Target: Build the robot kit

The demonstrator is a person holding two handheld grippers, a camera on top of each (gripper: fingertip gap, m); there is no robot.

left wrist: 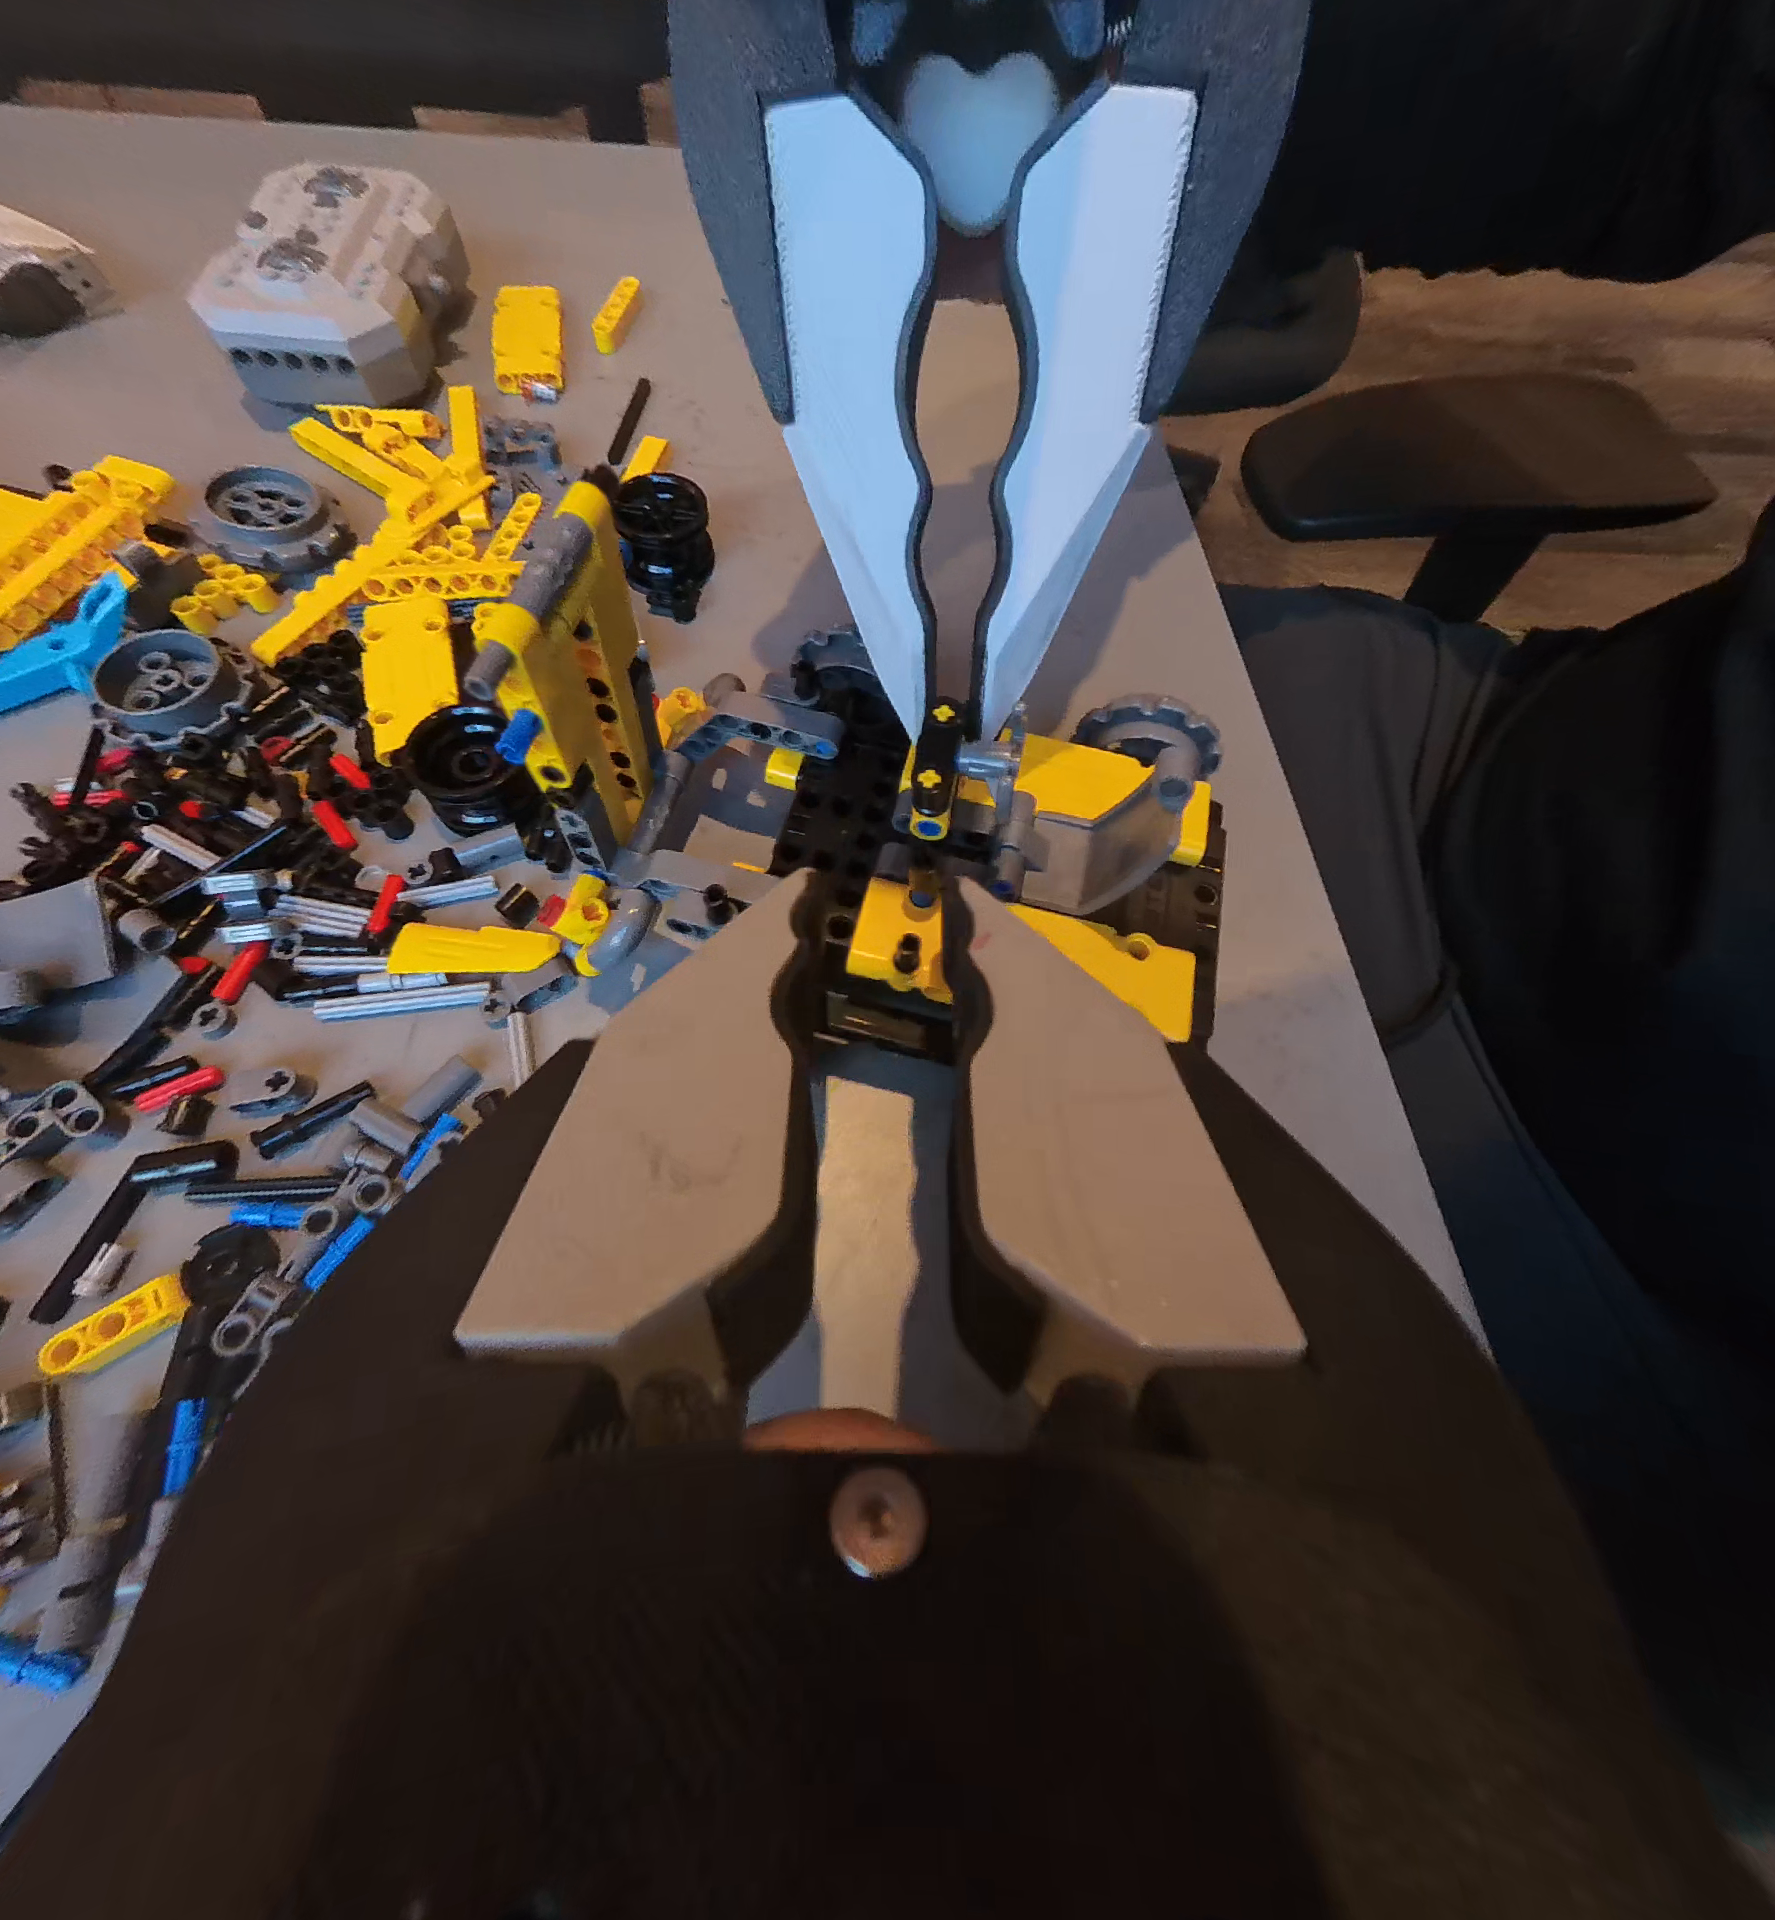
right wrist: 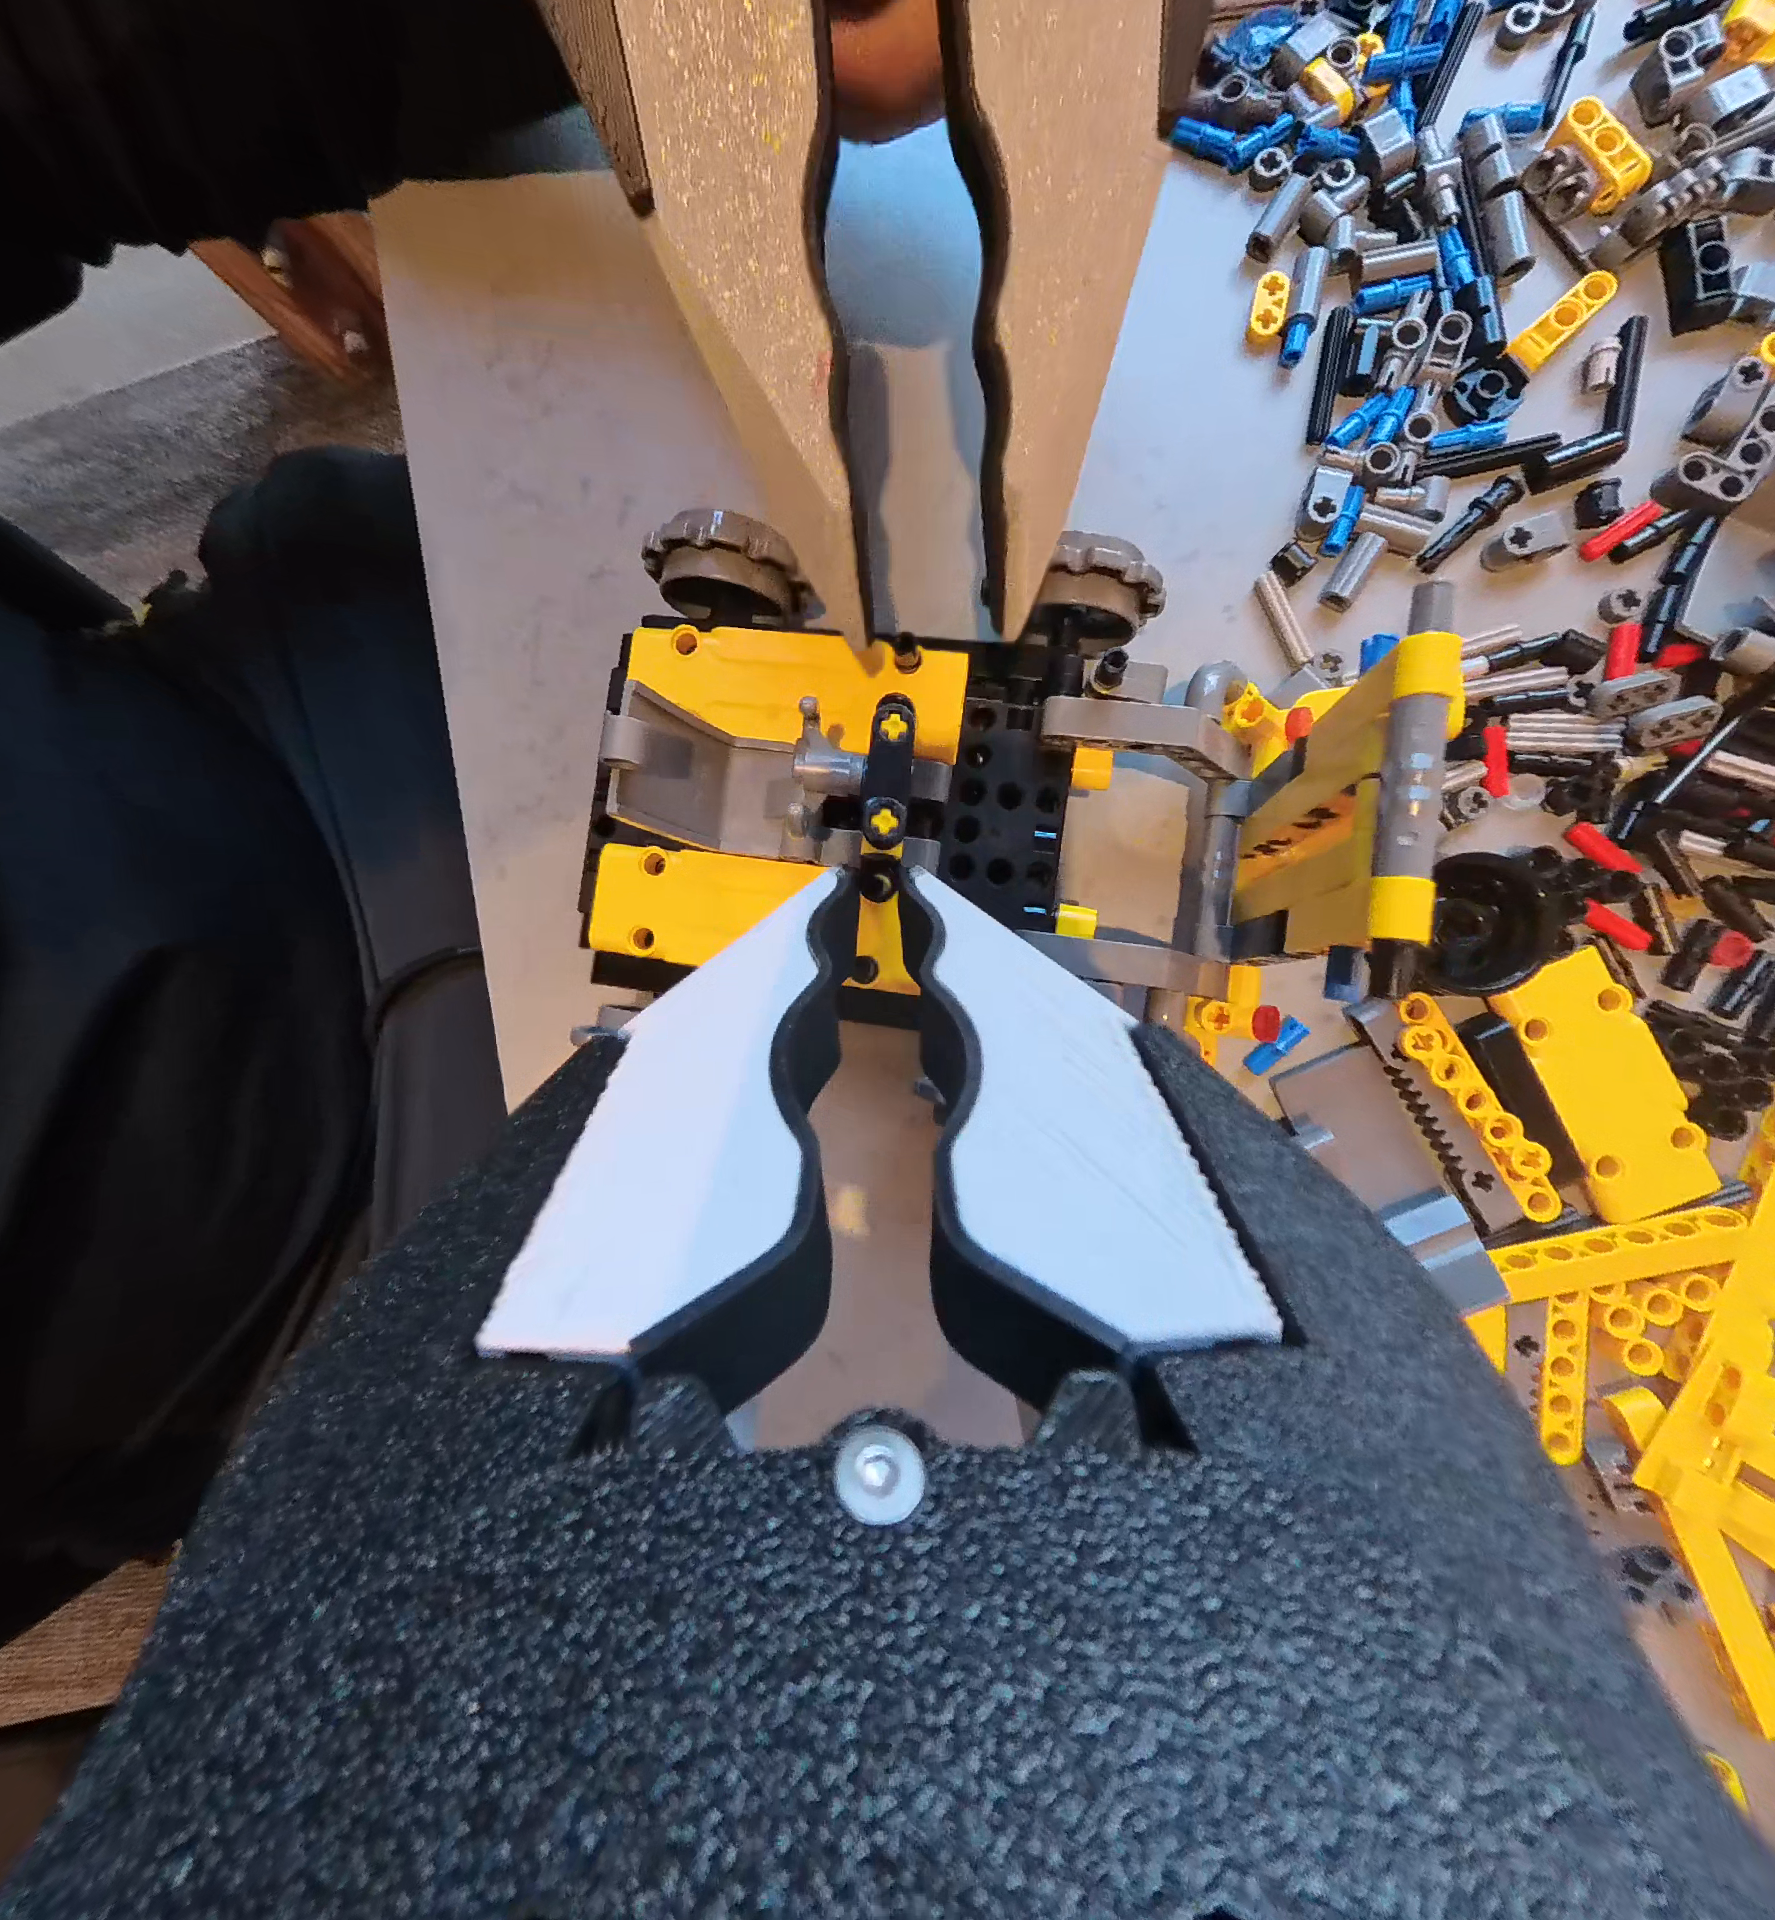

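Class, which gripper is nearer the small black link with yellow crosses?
Right. The right gripper has its fingers at the black link; the left gripper grips the model's yellow panel, slightly farther off.

Pale grey table [left wrist: 1278, 665], dark office chair [left wrist: 1465, 468] beside it, beige carpet [left wrist: 1589, 322], dim warm light.

A pale table [left wrist: 1278, 727] carries a half-built yellow, black and grey toy vehicle [right wrist: 758, 790] near its edge, with 2 grey toothed wheels [right wrist: 722, 561] on one side. Beside it spreads a pile of loose building pieces [left wrist: 270, 883]: yellow beams, black and red pins, blue connectors. 2 grey motor blocks [left wrist: 332, 281] sit farther back. A dark office chair [left wrist: 1475, 478] stands on the carpet [left wrist: 1589, 322].
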